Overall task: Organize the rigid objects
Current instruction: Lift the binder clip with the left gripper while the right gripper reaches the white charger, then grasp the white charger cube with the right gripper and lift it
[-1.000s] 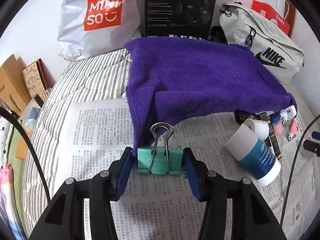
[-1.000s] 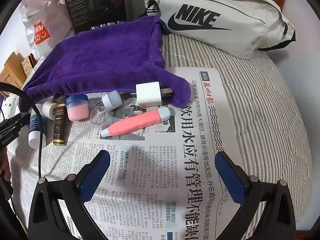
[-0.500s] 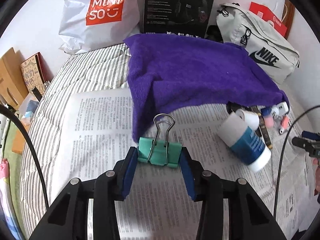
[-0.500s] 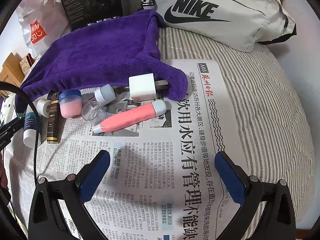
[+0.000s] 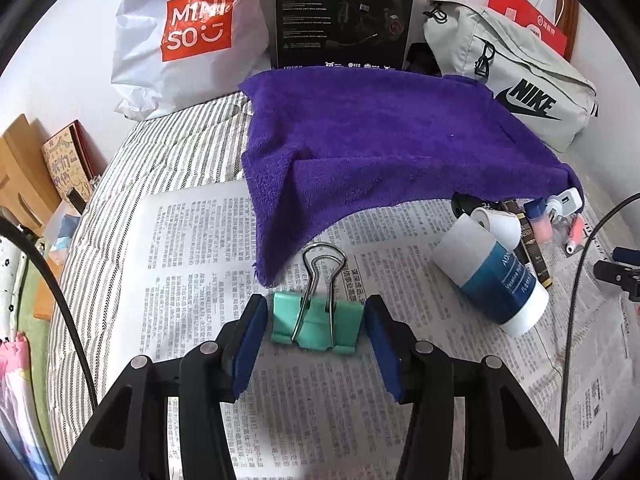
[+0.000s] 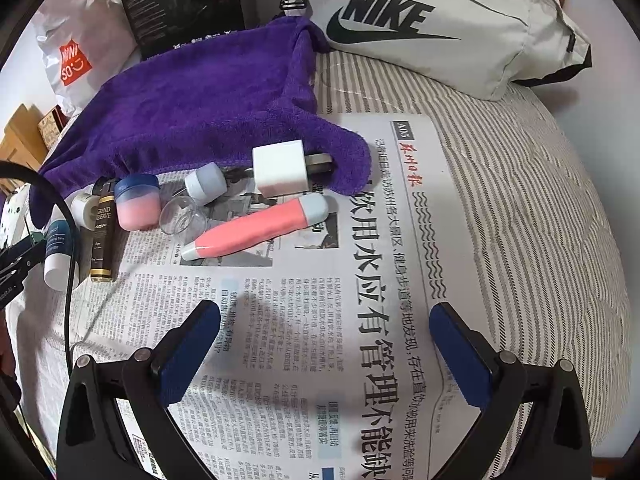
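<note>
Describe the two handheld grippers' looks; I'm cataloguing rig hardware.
Both the left gripper and right gripper have matte black angular finger arms with silver pivot screws and flat blue pads. A thin black cable runs beside the left one.

Your mint binder clip [image 5: 316,324]: wire handles up, just before purple towel [image 5: 380,148] corner. Your pink tube [image 6: 256,226], white charger [image 6: 280,168], jars: clustered along towel's other edge.
</note>
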